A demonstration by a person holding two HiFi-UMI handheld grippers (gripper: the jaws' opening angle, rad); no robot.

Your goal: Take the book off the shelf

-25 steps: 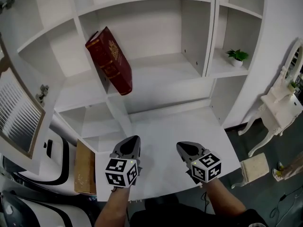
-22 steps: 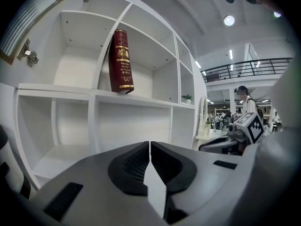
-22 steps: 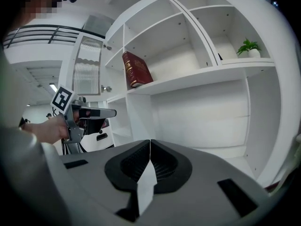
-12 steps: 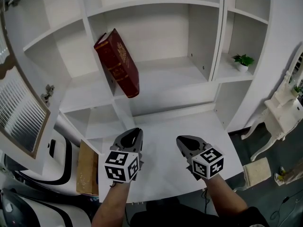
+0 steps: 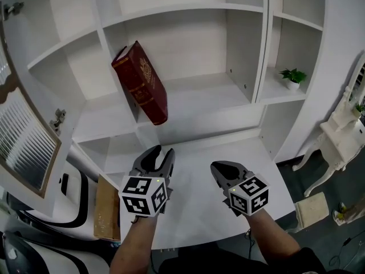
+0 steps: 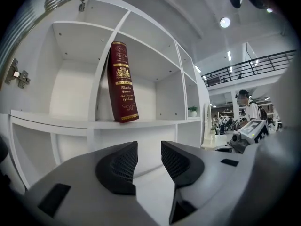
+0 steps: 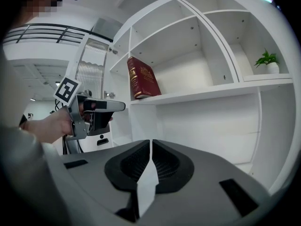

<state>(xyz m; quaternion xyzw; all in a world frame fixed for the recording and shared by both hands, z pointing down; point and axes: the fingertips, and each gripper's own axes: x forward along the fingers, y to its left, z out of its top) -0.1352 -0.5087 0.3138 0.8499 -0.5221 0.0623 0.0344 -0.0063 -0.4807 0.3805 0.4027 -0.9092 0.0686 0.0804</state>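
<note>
As book (image 5: 140,83) leans untouched on far shelf (image 5: 199,96), my L gripper (image 5: 162,152) has just been opening, approx half apart, empty; R gripper (image 5: 215,167) closed, empty. Reach, grab pending.

left gripper (image 5: 161,153) jaws just opening, nothing between; right gripper (image 5: 217,167) jaws together

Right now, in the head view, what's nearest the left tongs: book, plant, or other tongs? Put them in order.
1. Right tongs, just beside the left tongs.
2. Red book, leaning on the shelf above.
3. Little plant, farthest, off to the right.
</note>
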